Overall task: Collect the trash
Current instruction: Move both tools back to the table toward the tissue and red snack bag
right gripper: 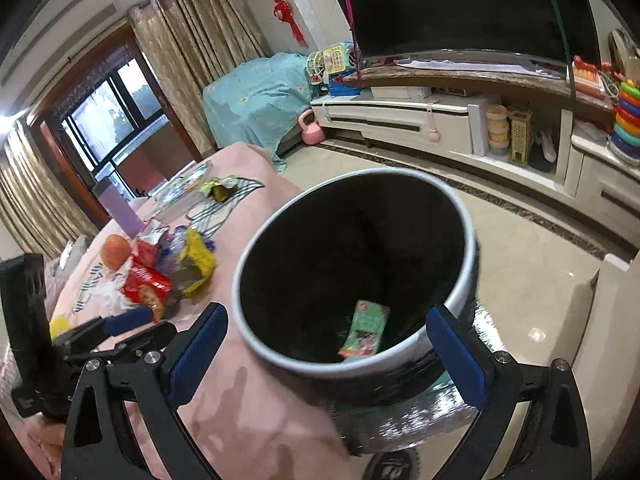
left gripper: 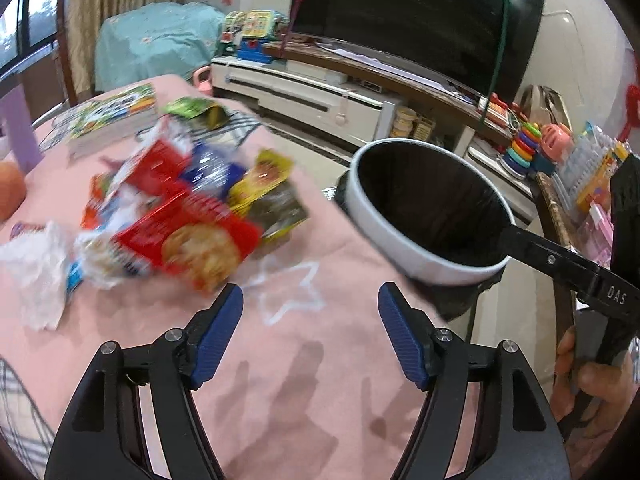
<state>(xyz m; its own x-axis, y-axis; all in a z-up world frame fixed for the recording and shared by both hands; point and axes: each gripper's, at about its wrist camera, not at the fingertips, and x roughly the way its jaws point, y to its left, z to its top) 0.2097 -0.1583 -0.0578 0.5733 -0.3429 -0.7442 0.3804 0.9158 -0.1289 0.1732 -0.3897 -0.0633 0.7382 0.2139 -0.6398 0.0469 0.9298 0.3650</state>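
We see our left gripper (left gripper: 310, 304) hanging over the pink tablecloth (left gripper: 280, 360) with its blue pads wide apart and nothing between them, a white star print on the cloth just ahead of it. Our right gripper (right gripper: 326, 344) is spread even wider, its fingers standing either side of the near rim of the trash bin (right gripper: 468, 280) without pressing on it, and it holds nothing. The bin, white-rimmed with a black liner, stands just off the tablecloth's right edge, and a green snack wrapper (right gripper: 366, 330) lies at its bottom. The heap of trash sits toward the left side of the cloth: a red biscuit packet (left gripper: 192, 244), a yellow-and-dark wrapper (left gripper: 268, 196), a blue-and-silver packet (left gripper: 212, 168) and crumpled white tissue (left gripper: 36, 276), all blurred, so we are not sure of the labels. A green wrapper (left gripper: 196, 110) lies near the far edge beside a picture book (left gripper: 116, 118), and what may be a peach (right gripper: 115, 251) rests behind the heap.
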